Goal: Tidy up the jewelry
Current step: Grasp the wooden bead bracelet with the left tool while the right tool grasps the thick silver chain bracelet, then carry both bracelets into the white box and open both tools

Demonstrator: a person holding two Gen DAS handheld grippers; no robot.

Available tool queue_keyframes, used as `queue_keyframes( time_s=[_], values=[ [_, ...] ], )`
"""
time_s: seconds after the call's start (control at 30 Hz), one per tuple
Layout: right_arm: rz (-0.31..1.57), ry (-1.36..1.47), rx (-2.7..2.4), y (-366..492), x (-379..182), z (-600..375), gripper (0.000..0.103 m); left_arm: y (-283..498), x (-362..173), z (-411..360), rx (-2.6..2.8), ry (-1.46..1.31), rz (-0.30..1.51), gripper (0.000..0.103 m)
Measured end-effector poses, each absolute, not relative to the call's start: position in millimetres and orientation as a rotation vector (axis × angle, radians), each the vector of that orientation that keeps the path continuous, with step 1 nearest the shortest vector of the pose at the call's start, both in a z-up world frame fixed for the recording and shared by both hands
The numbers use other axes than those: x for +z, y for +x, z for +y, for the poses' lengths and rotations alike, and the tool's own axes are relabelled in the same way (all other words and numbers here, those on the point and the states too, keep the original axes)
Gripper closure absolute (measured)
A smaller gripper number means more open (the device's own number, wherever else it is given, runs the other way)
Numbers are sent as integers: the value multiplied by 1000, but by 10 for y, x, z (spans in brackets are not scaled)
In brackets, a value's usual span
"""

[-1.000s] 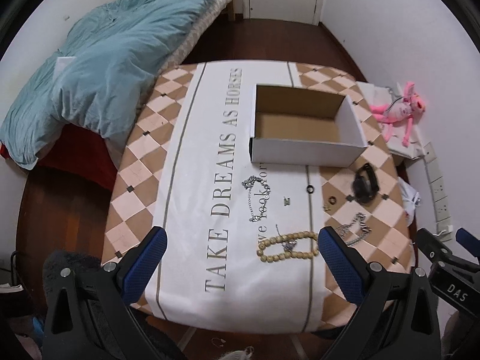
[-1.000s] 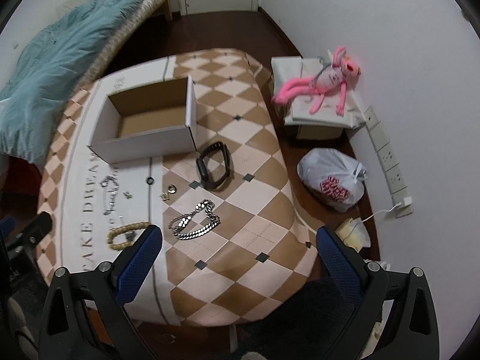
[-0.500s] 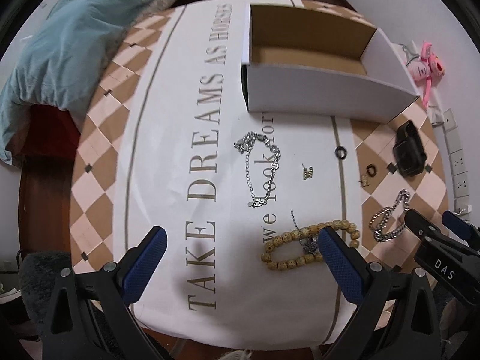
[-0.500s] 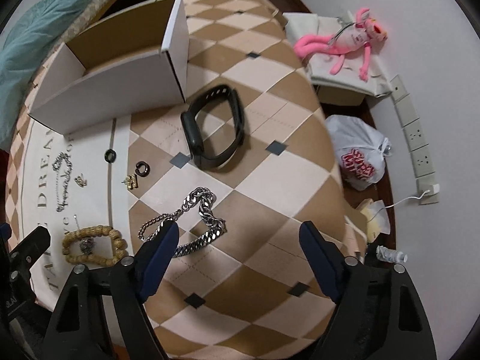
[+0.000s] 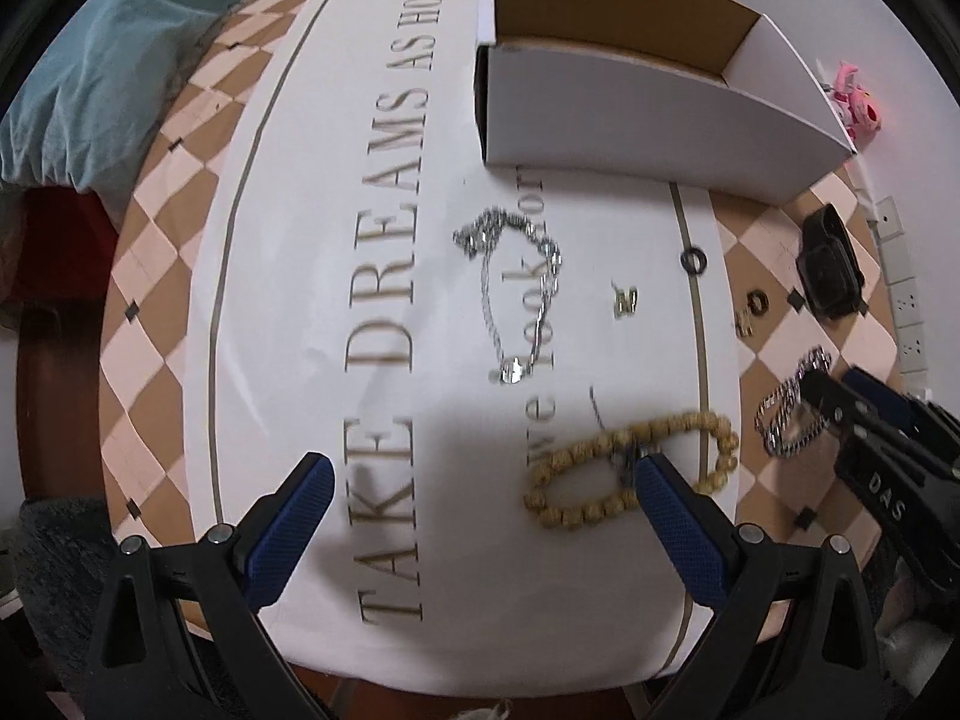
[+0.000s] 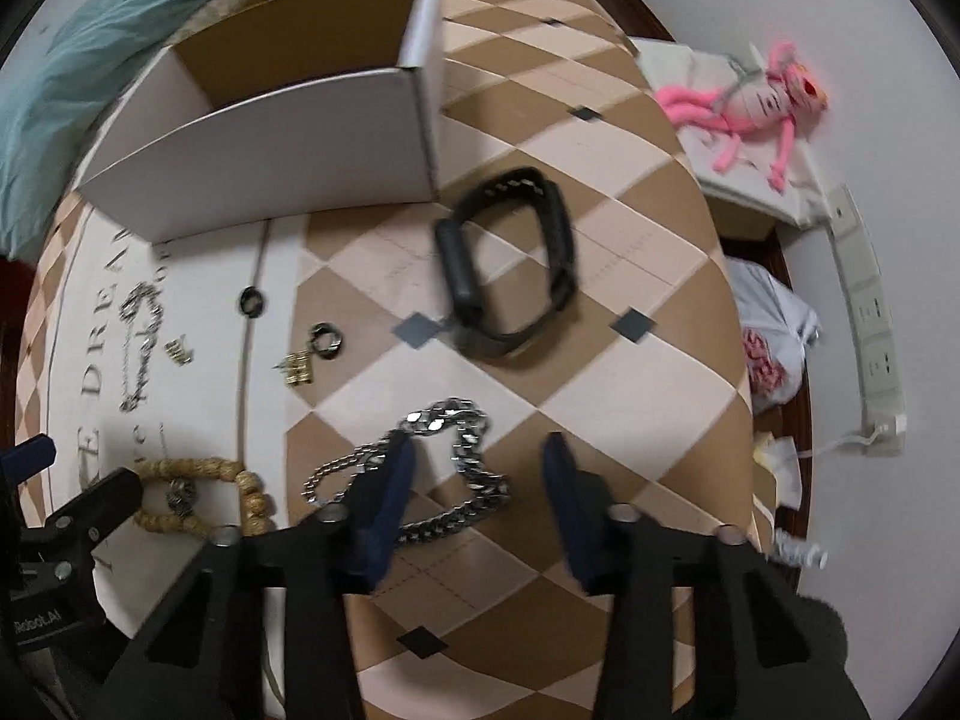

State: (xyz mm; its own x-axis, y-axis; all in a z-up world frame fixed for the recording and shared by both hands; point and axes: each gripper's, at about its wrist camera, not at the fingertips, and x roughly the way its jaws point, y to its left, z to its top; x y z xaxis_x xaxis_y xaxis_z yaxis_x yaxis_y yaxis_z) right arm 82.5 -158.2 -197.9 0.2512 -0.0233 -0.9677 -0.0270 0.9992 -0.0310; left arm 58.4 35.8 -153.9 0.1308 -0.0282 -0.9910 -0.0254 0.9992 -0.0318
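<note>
Jewelry lies on the table before an open, empty white cardboard box [image 5: 630,114] [image 6: 288,144]. A thin silver chain [image 5: 516,294], a wooden bead bracelet [image 5: 630,468] [image 6: 198,495], small gold pieces [image 5: 625,301] [image 6: 297,367], black rings [image 5: 694,260] [image 6: 327,339] and a black band [image 6: 510,282] [image 5: 831,276] are spread out. My left gripper [image 5: 480,510] is open, its right finger at the bead bracelet. My right gripper [image 6: 477,474] is open, jaws partly narrowed, low over a thick silver chain [image 6: 438,474] [image 5: 792,414].
The table wears a checkered cloth with a white lettered runner [image 5: 384,276]. A blue quilt [image 5: 120,54] lies on a bed at left. To the right are a pink plush toy [image 6: 756,102], a plastic bag [image 6: 771,336] and a power strip [image 6: 870,324].
Both grippers have dropped lower and forward toward the table. The right gripper's jaws have narrowed and now straddle the thick silver chain. The left gripper stays wide open.
</note>
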Motion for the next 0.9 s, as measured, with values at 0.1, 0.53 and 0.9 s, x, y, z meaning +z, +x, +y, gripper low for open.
queue_keyframes(
  time_s=[0.1,0.53,0.9],
  values=[
    [1305,-40,16,771,-1971,-1559,94,460,-1581,438,-33,-81,1464,1],
    [1335,96,21,555,-1952,-1749,95,418,-1729,665,-106,-264,1412,18],
    [1321,95,21,585,-1921,-1772,95,352,-1552,634,-130,-162,1327,97]
  ],
)
